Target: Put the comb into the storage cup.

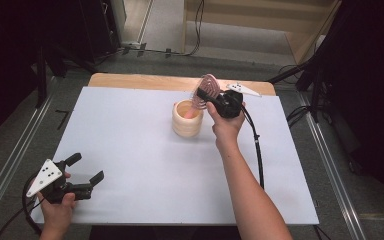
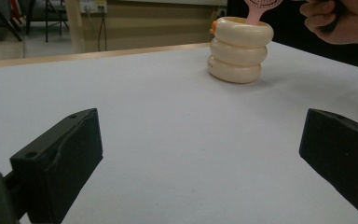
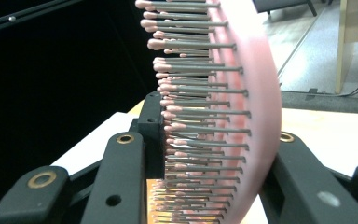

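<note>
Across the middle of the room stands the desk [image 1: 130, 165], its top covered by a pale white sheet, with a strip of bare wood showing along the far edge. Grey floor surrounds it, metal rails run along both sides, dark cables trail over the floor behind, and black drapes or equipment close off the left and right.

Near the far centre of the desk sits a cream holder [image 1: 187, 118] shaped like three stacked rings, upright and open at the top. In the left gripper view it stands well beyond the jaws [image 2: 239, 49], with a small orange spot on its rim.

The right claw [image 1: 203, 93], held in the person's right hand [image 1: 227, 122], is just above and beside the holder. It is clenched on a pink hairbrush [image 1: 206, 89]: in the right gripper view the two black jaws press on the brush head [image 3: 256, 93] from both sides, one against the bristle side, the other against the smooth back. The brush's handle points down into the holder's opening; whether it touches the bottom cannot be told.

The left claw [image 1: 86, 169] rests at the near left corner of the desk in the person's left hand [image 1: 57, 207], released, its jaws spread wide with only the bare sheet between them, well apart from the holder.
</note>
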A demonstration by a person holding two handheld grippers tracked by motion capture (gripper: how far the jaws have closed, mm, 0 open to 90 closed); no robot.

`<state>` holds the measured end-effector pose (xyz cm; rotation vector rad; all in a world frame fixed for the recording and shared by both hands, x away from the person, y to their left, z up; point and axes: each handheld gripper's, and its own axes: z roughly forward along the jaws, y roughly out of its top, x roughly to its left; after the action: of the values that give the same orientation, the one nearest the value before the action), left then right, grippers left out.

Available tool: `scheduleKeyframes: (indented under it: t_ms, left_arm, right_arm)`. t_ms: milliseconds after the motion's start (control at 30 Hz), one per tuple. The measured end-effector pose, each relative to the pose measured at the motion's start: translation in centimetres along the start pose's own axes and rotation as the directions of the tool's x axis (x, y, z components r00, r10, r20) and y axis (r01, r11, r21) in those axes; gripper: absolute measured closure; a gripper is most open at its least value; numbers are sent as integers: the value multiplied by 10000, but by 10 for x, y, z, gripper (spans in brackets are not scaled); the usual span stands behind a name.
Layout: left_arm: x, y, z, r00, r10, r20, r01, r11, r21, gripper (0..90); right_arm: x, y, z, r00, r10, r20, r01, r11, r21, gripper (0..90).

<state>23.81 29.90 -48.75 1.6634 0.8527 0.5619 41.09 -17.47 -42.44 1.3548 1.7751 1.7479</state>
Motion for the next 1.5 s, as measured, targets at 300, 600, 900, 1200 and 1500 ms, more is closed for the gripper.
scheduleKeyframes:
  t_ms: [300, 600, 900, 1200, 1500]
  left_arm:
    - [0, 0, 0, 10000, 11, -7, -11, 10000, -4, 0]
    - [0, 0, 0, 10000, 19, -18, -19, 10000, 16, 0]
    - [-1, 0, 0, 10000, 80, -30, -80, 9999, 64, 0]
    - [-1, 0, 1, 10000, 87, -15, -87, 9999, 71, 0]
    - [-1, 0, 1, 9999, 120, -42, -120, 9999, 61, 0]
  right_arm:
    - [-5, -10, 4, 9995, 304, -11, -304, 9995, 45, 618]
    - [-8, -15, 6, 9984, 562, 11, -562, 9984, 0, 617]
    - [-15, -18, 2, 9971, 679, 348, -679, 9977, -6, 555]
    - [-15, -12, -9, 9984, 69, 554, -88, 9994, 341, 58]
    - [-11, -21, -27, 9936, -905, 669, 852, 9933, 784, 0]
